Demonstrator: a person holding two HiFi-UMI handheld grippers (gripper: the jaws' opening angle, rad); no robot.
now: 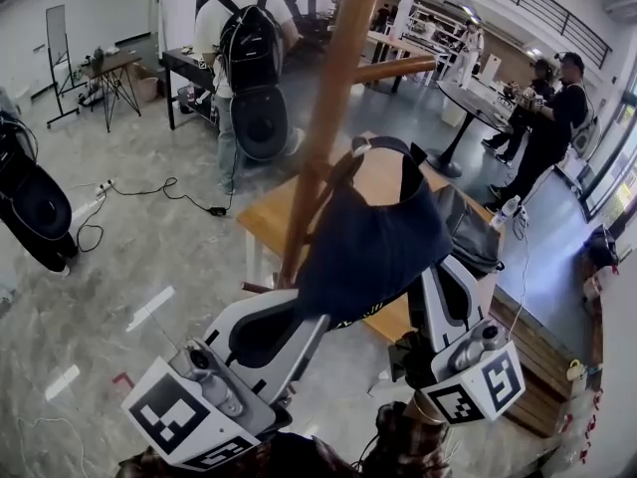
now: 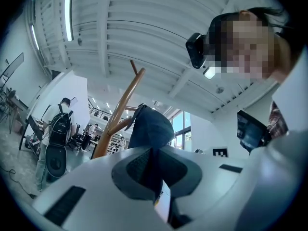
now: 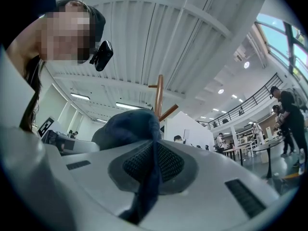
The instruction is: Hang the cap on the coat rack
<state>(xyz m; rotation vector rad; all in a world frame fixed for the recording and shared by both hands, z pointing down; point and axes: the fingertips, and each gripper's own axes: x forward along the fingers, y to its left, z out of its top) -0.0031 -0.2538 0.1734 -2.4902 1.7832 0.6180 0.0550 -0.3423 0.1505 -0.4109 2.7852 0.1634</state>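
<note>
Starting at the left: clamped all but shut with the left gripper (image 2: 153, 174), a fold of dark cloth pressed between the pads. Just ahead of and above those jaws, the cap (image 1: 370, 229), held up between both tools, with its strap loop (image 1: 383, 147) at the top, farthest from either gripper. Close on the left of the cap and just beyond the left gripper, the coat rack (image 1: 323, 118), long axis rising steeply from below the jaws to well above them; touching the cap or not, cannot tell. Higher up, a peg (image 1: 398, 68) jutting rightward off the pole, above the strap loop and apart from it. Probably the target, so likely a lift up and forward to drop loop over peg end. Pole nearer the left gripper, peg tip nearer the right. On the right, closed the same way with the right gripper (image 3: 153, 170), cloth from the cap's other edge bunched between the pads. Beyond and below the cap, a wooden table (image 1: 261, 217) bearing a dark bag (image 1: 468, 229). Far off, left of the pole, a person with a backpack (image 1: 244, 48). Between loop and peg, nothing visible in the way.
</note>
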